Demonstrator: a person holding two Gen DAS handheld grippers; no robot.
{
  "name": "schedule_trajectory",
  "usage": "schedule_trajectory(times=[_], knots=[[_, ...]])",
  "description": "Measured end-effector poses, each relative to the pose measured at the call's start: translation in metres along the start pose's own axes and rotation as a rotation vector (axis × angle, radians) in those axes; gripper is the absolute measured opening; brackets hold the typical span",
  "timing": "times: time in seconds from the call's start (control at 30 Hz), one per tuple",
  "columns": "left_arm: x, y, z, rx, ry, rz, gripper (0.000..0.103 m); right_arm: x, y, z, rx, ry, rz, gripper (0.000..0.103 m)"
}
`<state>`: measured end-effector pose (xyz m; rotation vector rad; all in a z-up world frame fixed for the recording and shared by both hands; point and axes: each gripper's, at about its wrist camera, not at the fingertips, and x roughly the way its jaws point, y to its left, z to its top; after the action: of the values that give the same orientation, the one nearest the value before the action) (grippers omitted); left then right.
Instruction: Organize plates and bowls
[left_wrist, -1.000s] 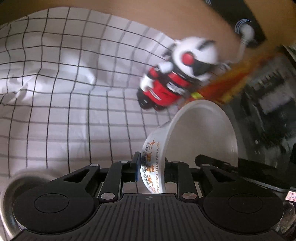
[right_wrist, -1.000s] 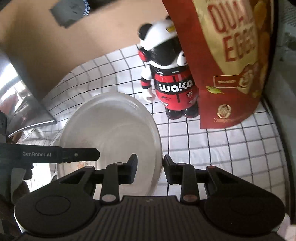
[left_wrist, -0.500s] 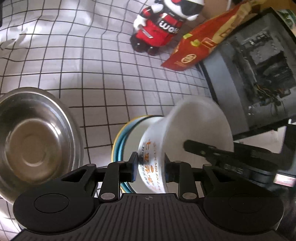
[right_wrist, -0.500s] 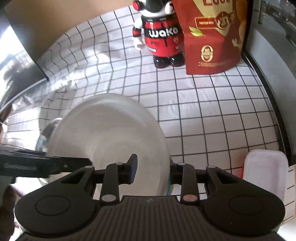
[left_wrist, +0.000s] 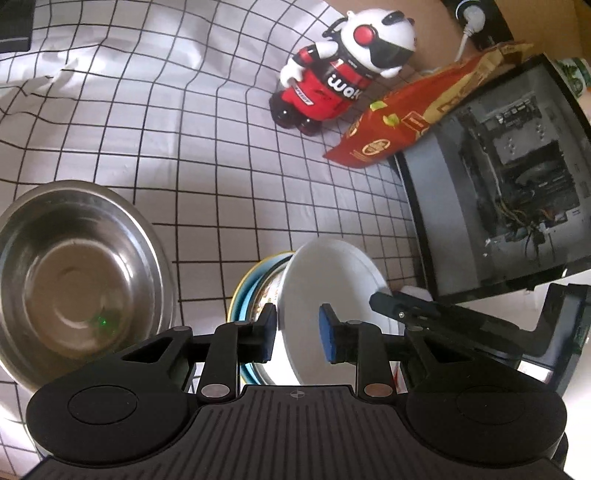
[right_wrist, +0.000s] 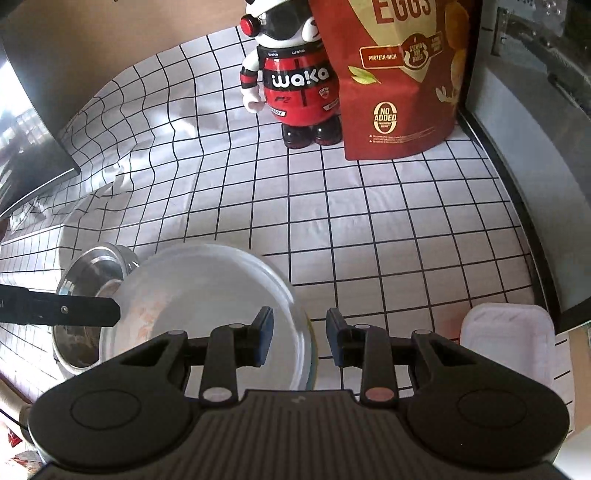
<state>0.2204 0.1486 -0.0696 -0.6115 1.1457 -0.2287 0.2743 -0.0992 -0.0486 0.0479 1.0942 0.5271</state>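
Observation:
A white bowl hangs tilted over a blue, yellow-rimmed bowl on the checked cloth. My left gripper is shut on the white bowl's near wall, one pad outside on the printed side and one inside. My right gripper is shut on the opposite rim of the white bowl; one of its fingers shows over that rim in the left wrist view. A steel bowl stands empty just left of the blue one and appears behind the white bowl as the steel bowl in the right wrist view.
A red and white toy figure and a red snack bag stand at the back. A glass-sided computer case borders the right. A white lidded box lies near the right gripper. A dark screen stands far left.
Both grippers carried the white bowl from up near the toy figure back and down. It now hangs tilted over the blue bowl beside the steel bowl.

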Motion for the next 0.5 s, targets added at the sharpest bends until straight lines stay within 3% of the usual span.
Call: schedule_trajectory(times=[0.1, 0.23, 0.3, 0.4, 0.5], knots=[[0.004, -0.002, -0.001, 0.013, 0.004, 0.013, 0.026, -0.001, 0.002, -0.002, -0.002, -0.004, 0.029, 0.030], [0.011, 0.003, -0.004, 0.016, 0.019, 0.083, 0.024, 0.000, 0.007, -0.001, -0.020, -0.010, 0.038, 0.032], [0.007, 0.009, -0.007, -0.007, 0.017, 0.054, 0.023, -0.001, 0.010, 0.001, -0.035, -0.017, 0.022, 0.032], [-0.018, 0.019, -0.008, -0.025, -0.043, 0.004, 0.023, -0.014, 0.023, 0.009, -0.102, -0.088, -0.019, 0.032], [-0.054, 0.041, -0.009, -0.075, -0.142, 0.020, 0.023, -0.023, 0.049, 0.023, -0.179, -0.159, -0.014, 0.035]])
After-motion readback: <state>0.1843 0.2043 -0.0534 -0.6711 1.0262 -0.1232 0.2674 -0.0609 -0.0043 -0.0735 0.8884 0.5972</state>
